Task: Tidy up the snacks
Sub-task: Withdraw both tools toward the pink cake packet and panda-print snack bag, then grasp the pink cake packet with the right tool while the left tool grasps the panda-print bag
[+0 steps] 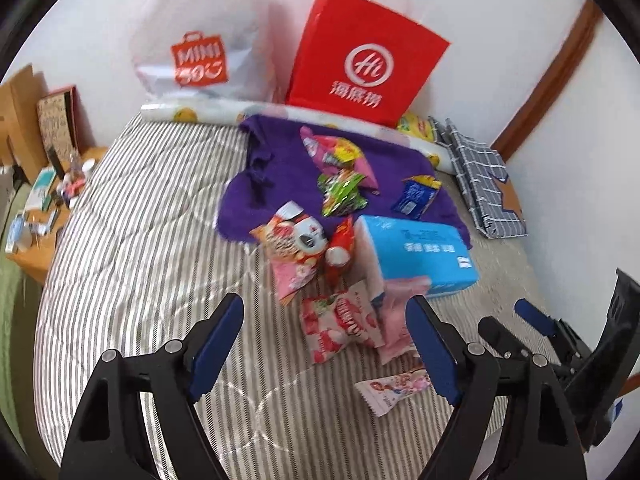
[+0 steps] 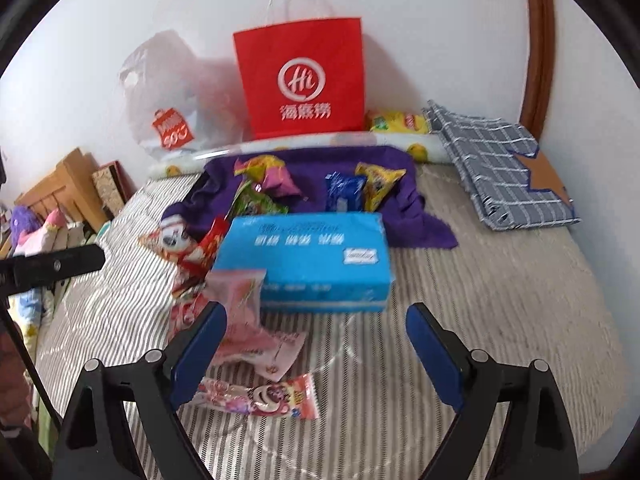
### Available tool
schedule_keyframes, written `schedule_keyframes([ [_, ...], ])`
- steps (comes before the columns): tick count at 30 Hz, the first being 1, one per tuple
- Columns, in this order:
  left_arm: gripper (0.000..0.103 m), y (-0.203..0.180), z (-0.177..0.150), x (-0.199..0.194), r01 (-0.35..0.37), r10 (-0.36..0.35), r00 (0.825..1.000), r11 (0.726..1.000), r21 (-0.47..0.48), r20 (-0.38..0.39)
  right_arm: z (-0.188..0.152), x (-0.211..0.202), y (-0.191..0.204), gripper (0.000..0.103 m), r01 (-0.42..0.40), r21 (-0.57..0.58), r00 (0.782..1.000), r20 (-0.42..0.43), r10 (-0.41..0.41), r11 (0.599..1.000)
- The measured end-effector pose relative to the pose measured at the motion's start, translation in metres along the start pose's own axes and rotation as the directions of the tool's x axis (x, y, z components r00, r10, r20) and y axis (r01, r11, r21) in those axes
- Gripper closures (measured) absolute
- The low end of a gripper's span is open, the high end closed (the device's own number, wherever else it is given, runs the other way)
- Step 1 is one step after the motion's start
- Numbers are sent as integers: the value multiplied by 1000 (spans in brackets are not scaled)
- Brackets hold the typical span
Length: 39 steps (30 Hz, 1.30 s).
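Several snack packets lie on a striped bed around a blue box point(image 1: 420, 252) point(image 2: 312, 260). Pink strawberry packets point(image 1: 340, 324) point(image 2: 240, 300) lie in front of the box. A flat pink candy wrapper point(image 1: 396, 388) point(image 2: 260, 396) lies nearest me. A panda packet point(image 1: 292, 236) point(image 2: 172, 236), a green packet point(image 1: 344, 196) and a blue packet point(image 1: 416, 196) point(image 2: 344, 192) rest on or by a purple cloth point(image 1: 280, 172) point(image 2: 312, 172). My left gripper point(image 1: 328, 320) is open and empty above the pink packets. My right gripper point(image 2: 316, 324) is open and empty in front of the box; it also shows in the left wrist view point(image 1: 516, 312).
A red paper bag point(image 1: 364, 64) point(image 2: 304, 80) and a white plastic bag point(image 1: 200, 36) point(image 2: 172, 100) stand against the back wall. A folded checked cloth point(image 1: 476, 180) point(image 2: 500, 172) lies at the right. A cluttered wooden bedside table point(image 1: 40, 216) is at the left.
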<state>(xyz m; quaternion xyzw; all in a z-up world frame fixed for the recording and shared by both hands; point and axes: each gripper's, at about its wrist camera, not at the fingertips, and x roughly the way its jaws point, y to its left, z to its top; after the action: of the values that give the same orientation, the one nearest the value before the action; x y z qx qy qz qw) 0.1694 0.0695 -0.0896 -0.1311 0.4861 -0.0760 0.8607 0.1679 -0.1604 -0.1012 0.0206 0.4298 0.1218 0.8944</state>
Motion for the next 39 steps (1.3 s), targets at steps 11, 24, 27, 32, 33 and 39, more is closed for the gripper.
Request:
schedule_keyframes([
  [11,20,34,-9,15,-59,58,997,998,-38,-44,-7,45,30,44,-61,-46,996,-68,58,997],
  [24,21,49,-12,39,-71,64,993,995,-66,-99,-5,83,44,62,-105,-79,987,-127,94,991],
  [27,21,48,-12,41,-68,62,993,996,-62,-101,-5,80,46,66,-114,-91,988,-119,103,989],
  [32,21,40,-9,45,-59,54,994,997,-53,-96,-3,60,43,67,-139,-92,988,-83,132,986],
  [33,21,39,-8,46,-59,54,994,997,-53,-92,-3,56,41,67,-138,-92,989,-75,131,986],
  [39,21,34,1,52,-59,53,996,996,-70,-76,-2,34,23,67,-100,-94,995,-28,98,990],
])
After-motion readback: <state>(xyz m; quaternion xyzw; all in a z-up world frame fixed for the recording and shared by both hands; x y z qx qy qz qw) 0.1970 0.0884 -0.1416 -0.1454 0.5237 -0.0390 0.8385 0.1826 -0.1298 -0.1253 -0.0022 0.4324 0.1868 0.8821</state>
